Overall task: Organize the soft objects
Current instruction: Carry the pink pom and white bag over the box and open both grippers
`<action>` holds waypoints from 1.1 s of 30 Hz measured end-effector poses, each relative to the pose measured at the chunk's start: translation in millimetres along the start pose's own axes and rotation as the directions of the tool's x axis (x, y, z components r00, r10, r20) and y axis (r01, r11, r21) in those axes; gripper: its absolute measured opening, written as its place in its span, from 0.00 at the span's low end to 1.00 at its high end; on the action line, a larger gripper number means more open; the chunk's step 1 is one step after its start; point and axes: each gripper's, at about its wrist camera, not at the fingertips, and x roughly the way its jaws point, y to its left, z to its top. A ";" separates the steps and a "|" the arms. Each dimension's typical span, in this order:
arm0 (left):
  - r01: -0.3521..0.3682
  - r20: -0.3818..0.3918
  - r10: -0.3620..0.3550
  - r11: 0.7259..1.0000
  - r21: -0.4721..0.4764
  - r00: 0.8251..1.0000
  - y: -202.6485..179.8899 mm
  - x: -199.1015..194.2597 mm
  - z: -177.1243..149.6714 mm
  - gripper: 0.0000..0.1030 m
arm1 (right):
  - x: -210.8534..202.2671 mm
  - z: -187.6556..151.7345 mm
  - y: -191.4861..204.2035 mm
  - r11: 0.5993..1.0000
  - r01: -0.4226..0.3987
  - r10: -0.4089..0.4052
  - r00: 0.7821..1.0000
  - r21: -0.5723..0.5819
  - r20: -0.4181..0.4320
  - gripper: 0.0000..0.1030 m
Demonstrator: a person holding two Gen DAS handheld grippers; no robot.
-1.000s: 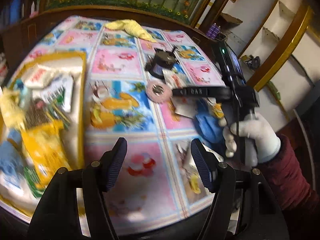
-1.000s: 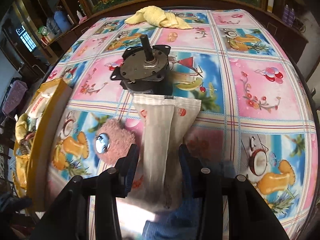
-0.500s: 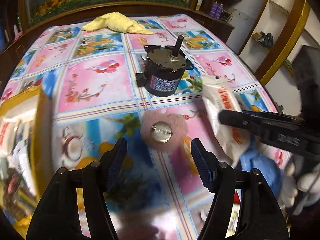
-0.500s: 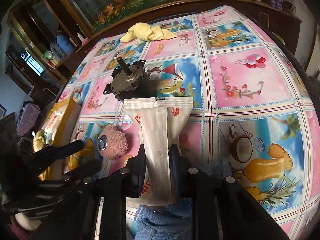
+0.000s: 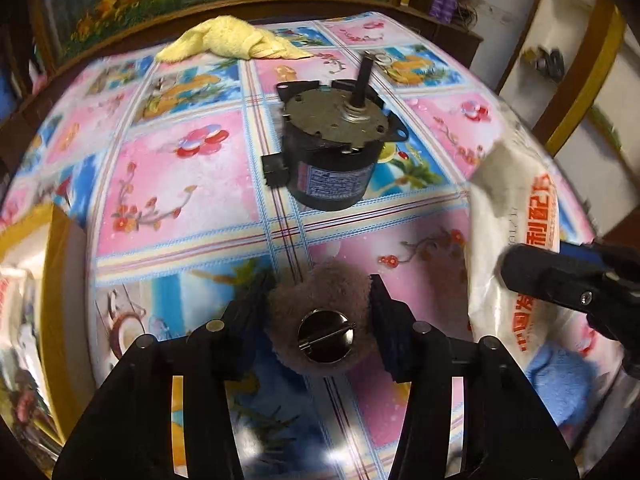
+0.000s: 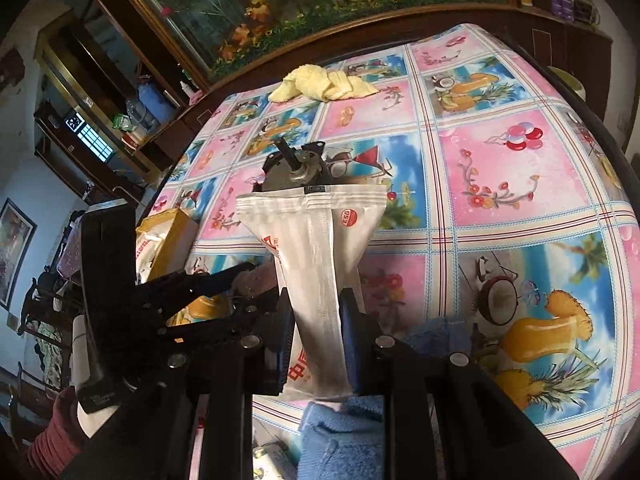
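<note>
Your left gripper (image 5: 318, 304) has just been closing and its 2 pads now press the pink puff (image 5: 320, 322) on the tablecloth (image 5: 180, 184). Your right gripper (image 6: 314, 330) clamps the white pouch (image 6: 320, 240), lifted before the motor (image 5: 332, 148).

My right hand-held gripper (image 6: 316, 334) is clamped on a white pouch (image 6: 316, 256), lifted off the surface (image 6: 520, 184), its sealed end pointing toward twelve o'clock. Behind that end stands a dark motor (image 6: 294, 168). At nine o'clock my left hand-held gripper (image 6: 240, 280) reaches in over a pinkish fuzzy pad (image 6: 256, 278). A blue towel (image 6: 340, 436) lies at six o'clock, a yellow cloth (image 6: 324, 82) far off at twelve.
</note>
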 end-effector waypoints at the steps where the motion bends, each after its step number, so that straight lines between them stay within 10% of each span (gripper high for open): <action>1: 0.015 0.001 -0.015 1.000 -0.021 1.000 4.7 -2.3 -0.6 0.42 | -2.6 0.7 2.5 1.000 0.000 0.000 1.000 -0.003 0.008 0.20; 10: 0.142 0.147 -0.120 0.978 -0.152 0.982 53.1 -87.0 -23.2 0.40 | -27.9 5.9 52.1 0.995 -0.049 0.055 0.996 -0.082 0.068 0.20; 17: 0.061 0.223 -0.001 0.963 -0.262 0.975 137.5 -149.7 -36.7 0.40 | -12.0 8.2 123.4 0.972 -0.153 0.158 0.987 -0.176 0.013 0.20; 27: -0.062 0.138 0.120 0.929 -0.365 0.983 225.8 -122.5 -55.9 0.45 | 67.5 20.3 207.7 0.944 -0.260 0.234 0.962 -0.204 -0.144 0.20; 33: 0.000 0.119 0.056 0.904 -0.427 0.991 245.8 -119.6 -69.0 0.48 | 129.8 28.8 224.4 0.961 -0.185 0.137 0.964 -0.204 -0.228 0.20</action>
